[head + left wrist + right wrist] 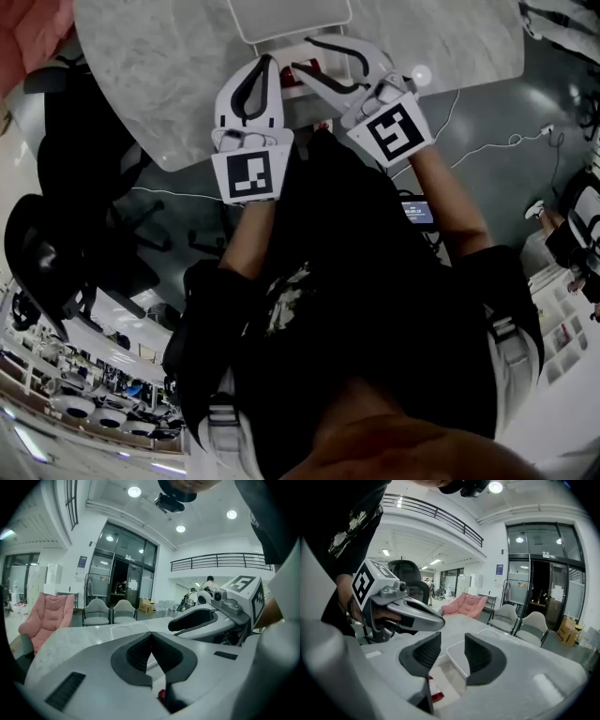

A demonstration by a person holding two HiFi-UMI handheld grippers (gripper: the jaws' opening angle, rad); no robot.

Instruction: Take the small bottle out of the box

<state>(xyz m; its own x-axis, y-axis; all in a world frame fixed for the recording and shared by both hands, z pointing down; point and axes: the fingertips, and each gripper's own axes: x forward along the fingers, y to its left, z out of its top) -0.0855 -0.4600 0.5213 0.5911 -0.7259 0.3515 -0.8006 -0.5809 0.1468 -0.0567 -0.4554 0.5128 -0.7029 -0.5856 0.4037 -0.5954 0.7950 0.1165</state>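
White-and-grey plastic left gripper has its dark ribbed jaws pressed together on nothing, while the matching right gripper just beside it has its jaws spread with only air between them. Under the right gripper a small red-and-white object, too hidden to tell whether it is the small bottle, lies on the pale marble desk. It sits outside the shallow white box, just in front of it.
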